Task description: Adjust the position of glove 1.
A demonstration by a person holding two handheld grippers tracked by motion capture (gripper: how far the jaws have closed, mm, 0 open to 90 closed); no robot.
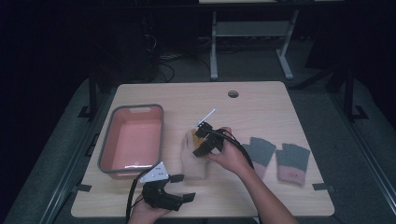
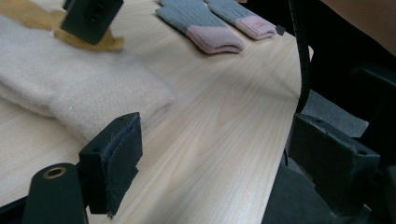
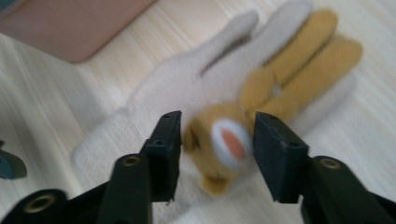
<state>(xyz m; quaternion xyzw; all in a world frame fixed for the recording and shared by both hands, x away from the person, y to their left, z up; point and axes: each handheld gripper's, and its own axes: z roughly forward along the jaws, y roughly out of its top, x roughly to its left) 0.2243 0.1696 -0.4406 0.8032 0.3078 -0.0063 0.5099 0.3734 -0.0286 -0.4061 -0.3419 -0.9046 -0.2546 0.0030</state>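
There is no text, label, brand name, number or sign that I can read in any of the views. The pink cuff of one grey glove [image 1: 291, 174] carries a small dark mark, but it is too small to read.

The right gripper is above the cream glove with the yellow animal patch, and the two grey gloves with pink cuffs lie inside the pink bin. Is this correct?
Not quite. The two grey gloves lie on the table, to the right of the cream glove, not inside the pink bin. The high view shows this. The right gripper is indeed above the cream glove.
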